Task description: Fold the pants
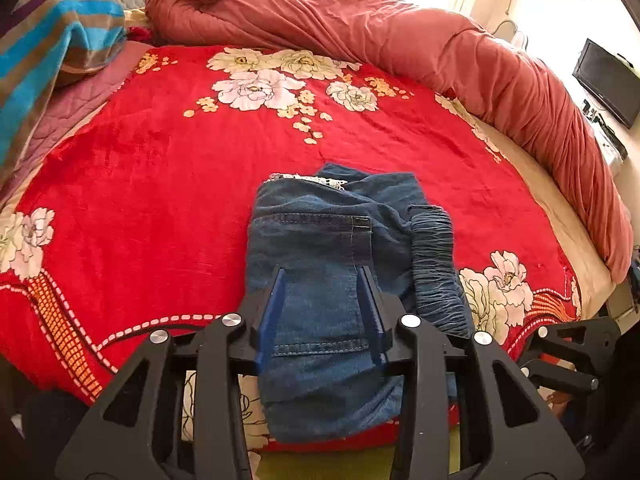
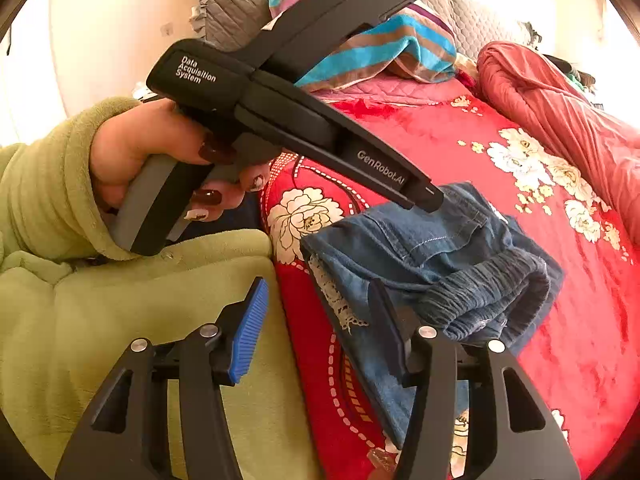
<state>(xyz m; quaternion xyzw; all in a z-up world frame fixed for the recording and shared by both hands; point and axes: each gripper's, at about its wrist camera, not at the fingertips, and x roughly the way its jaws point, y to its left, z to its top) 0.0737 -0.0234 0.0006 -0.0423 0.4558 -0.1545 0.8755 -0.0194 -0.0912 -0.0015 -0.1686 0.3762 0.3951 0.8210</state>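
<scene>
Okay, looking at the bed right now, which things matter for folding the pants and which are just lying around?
Part of the job:
folded blue pants
left gripper
right gripper
red floral blanket, the folding surface

Just lying about:
rolled red quilt
striped towel
monitor

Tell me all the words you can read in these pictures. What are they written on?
"Data Acquisition System": white letters on the back end of the left tool, the black one held in the hand.
"GenRobot.AI": grey letters on the side of the same tool, nearer its tip.
No words show on the jeans, the red flowered blanket or the dark screen by the wall.
</scene>
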